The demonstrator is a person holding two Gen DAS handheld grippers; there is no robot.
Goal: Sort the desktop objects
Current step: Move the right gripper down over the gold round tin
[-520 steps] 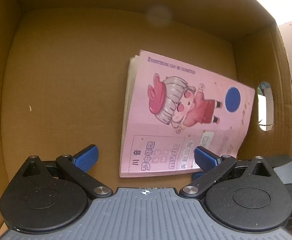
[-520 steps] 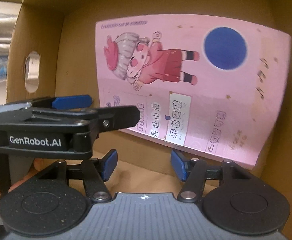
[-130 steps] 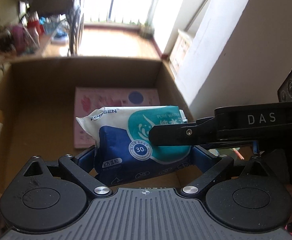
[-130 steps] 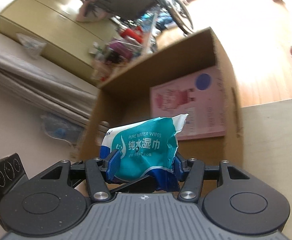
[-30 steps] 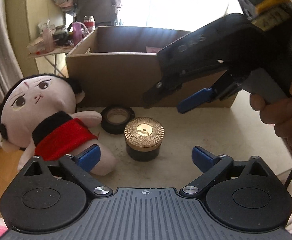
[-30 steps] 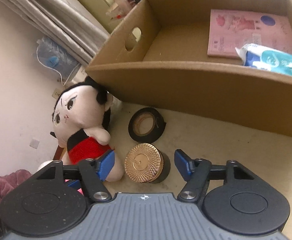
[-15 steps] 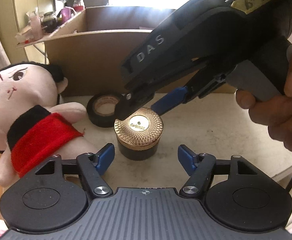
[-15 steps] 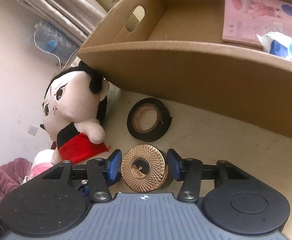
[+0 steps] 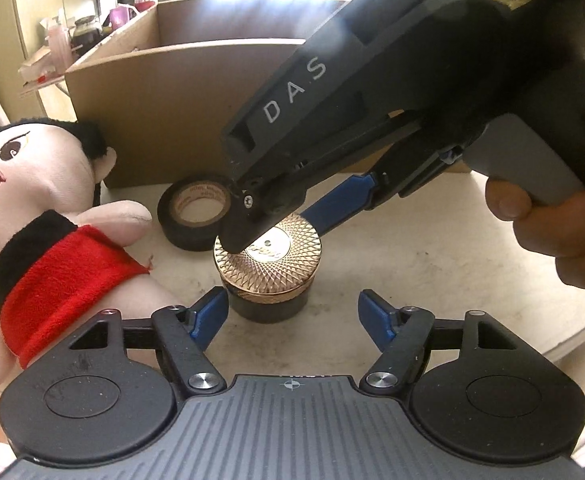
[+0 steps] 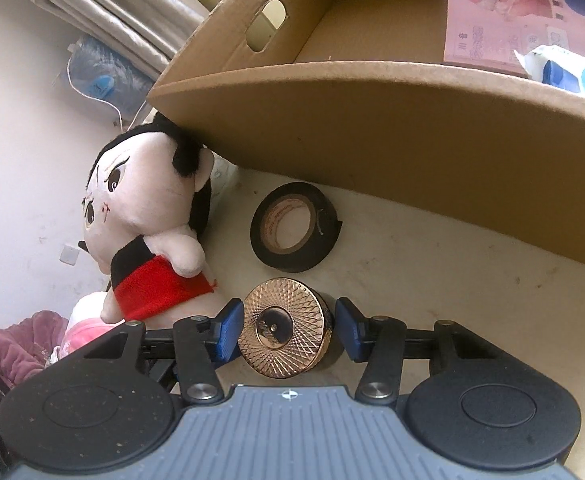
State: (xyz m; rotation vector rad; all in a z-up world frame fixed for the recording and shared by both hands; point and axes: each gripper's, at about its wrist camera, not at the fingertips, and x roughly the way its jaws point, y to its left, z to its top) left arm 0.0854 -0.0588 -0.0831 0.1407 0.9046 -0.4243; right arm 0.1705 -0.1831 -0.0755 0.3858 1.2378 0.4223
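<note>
A small dark jar with a patterned gold lid [image 10: 285, 334] stands upright on the pale counter [image 10: 432, 288], just in front of a roll of black tape [image 10: 294, 227] that lies flat, and beside a plush doll with a red scarf [image 10: 148, 224] lying at the counter's left edge. Behind them sits an open cardboard box [image 10: 372, 120] holding a pink booklet [image 10: 504, 12] and a pack of wet wipes [image 10: 572, 72] resting partly on it. The right gripper [image 10: 288, 330] straddles the jar, its jaws part-way open: the left blue pad sits against or very near the lid's rim, while a narrow gap shows at the right pad, so no firm grip is visible. In the left wrist view that same gripper reaches down from the upper right in a person's hand [image 9: 564, 224], its tip over the gold lid. The left gripper [image 9: 292, 316] hangs low just in front of the jar with its jaws apart and nothing between them; they have just been closing and then eased slightly wider, and the jar stands just beyond the 2 blue pads [image 9: 208, 316].
</note>
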